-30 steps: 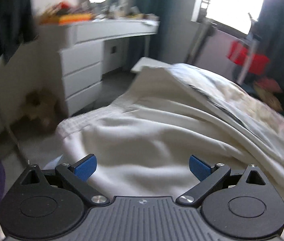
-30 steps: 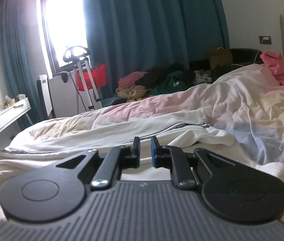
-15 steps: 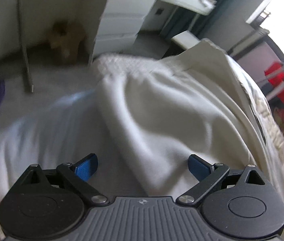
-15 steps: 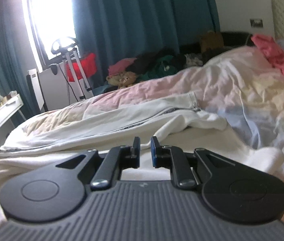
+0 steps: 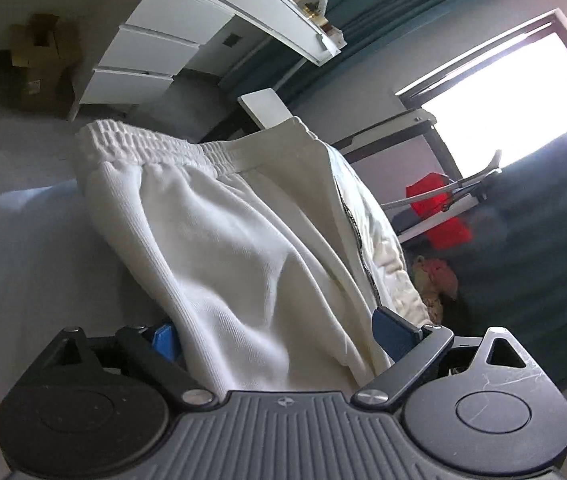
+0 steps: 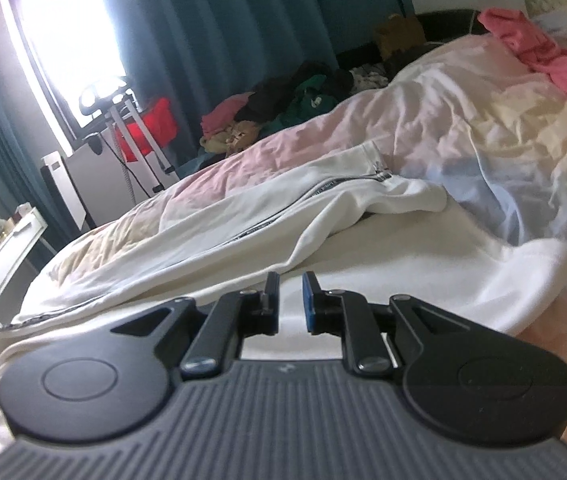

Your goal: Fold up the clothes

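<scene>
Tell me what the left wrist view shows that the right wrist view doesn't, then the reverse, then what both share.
Left wrist only: the white trousers' elastic waistband, a cardboard box on the floor, and the left gripper with its fingers wide apart and the cloth between them.

Right wrist only: a pink garment on the bed, a heap of clothes by the curtain, and the right gripper, fingers nearly together with a narrow gap.

Both: the white trousers with their dark side stripe, the bright window, the red item and the teal curtains.
</scene>
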A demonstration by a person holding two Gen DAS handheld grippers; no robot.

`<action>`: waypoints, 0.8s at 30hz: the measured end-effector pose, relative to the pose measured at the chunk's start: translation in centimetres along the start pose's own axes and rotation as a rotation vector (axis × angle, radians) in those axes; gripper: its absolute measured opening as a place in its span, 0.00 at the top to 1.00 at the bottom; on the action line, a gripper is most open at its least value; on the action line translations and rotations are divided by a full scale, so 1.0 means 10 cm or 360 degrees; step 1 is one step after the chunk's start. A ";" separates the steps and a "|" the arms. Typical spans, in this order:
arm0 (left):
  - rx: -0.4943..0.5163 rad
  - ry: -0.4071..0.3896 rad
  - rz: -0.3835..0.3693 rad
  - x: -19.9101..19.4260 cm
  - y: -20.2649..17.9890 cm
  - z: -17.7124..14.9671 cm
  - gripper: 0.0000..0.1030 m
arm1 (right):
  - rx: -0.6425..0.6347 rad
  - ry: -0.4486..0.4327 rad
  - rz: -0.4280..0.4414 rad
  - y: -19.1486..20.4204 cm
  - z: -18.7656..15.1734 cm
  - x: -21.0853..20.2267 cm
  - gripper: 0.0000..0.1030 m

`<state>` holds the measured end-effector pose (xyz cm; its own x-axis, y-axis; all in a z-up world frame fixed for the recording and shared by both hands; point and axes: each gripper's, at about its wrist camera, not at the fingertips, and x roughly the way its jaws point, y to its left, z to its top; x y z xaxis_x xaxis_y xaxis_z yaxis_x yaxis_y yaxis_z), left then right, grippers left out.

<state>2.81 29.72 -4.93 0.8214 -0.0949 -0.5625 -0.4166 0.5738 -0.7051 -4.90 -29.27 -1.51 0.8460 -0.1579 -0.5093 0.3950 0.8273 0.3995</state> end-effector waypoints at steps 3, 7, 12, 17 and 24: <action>-0.0026 0.0114 0.0203 0.09 0.07 -0.03 0.12 | 0.0072 0.0020 -0.0012 -0.07 0.00 0.01 0.85; -0.0148 0.0180 0.0248 0.13 0.22 -0.03 0.15 | 0.0181 0.0031 -0.0077 -0.20 0.01 0.03 0.85; -0.0123 0.0181 0.0223 0.14 0.21 -0.02 0.17 | 0.0317 0.0034 -0.0149 -0.37 0.02 0.04 0.85; -0.0061 0.0110 0.0036 0.10 0.12 -0.01 0.45 | 0.0471 0.0055 -0.0202 -0.54 0.01 0.05 0.85; -0.0112 0.0233 0.0163 0.20 0.22 -0.05 0.43 | 0.0645 0.0070 -0.0249 -0.74 -0.01 0.03 0.85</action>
<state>3.34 30.41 -7.82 0.7097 -0.1592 -0.6863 -0.5258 0.5287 -0.6663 -7.64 -35.33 -4.70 0.7521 -0.2341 -0.6160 0.6333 0.5153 0.5774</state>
